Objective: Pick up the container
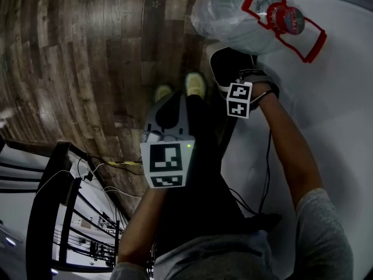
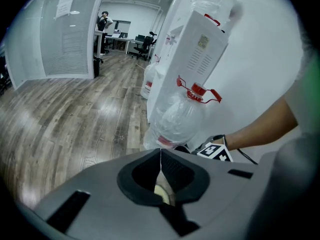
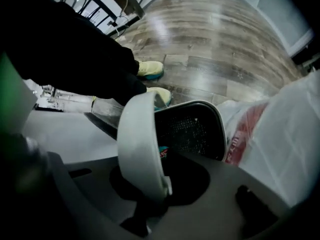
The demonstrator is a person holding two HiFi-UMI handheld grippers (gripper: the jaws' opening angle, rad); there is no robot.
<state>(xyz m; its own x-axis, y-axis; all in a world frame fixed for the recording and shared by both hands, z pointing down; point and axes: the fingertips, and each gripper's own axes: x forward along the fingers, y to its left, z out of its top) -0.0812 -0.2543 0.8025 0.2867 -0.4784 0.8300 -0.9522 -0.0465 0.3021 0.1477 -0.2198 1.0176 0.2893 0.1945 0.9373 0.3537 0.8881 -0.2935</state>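
Note:
The container [image 1: 224, 63] is a round tub with a white wall and a dark inside. It sits at the left edge of the white table [image 1: 338, 127], just below a big water bottle [image 1: 245, 16]. My right gripper [image 1: 240, 83] reaches down onto its near rim. In the right gripper view the container's white wall [image 3: 140, 139] stands between the jaws of the right gripper [image 3: 167, 144]. The wall hides the left finger, and the meshed right pad [image 3: 192, 129] stands off it with a gap. My left gripper [image 1: 169, 107] hangs over the floor, away from the container. In its own view the left gripper [image 2: 160, 166] has its pads together on nothing.
The clear water bottle [image 2: 182, 119] has a red cap and a red handle and lies against a white cabinet [image 2: 200, 59]. The bottle's plastic [image 3: 280, 134] is close on the right of the container. My yellow shoes [image 1: 195, 85] stand on the wood floor. A black metal rack [image 1: 70, 214] is at the lower left.

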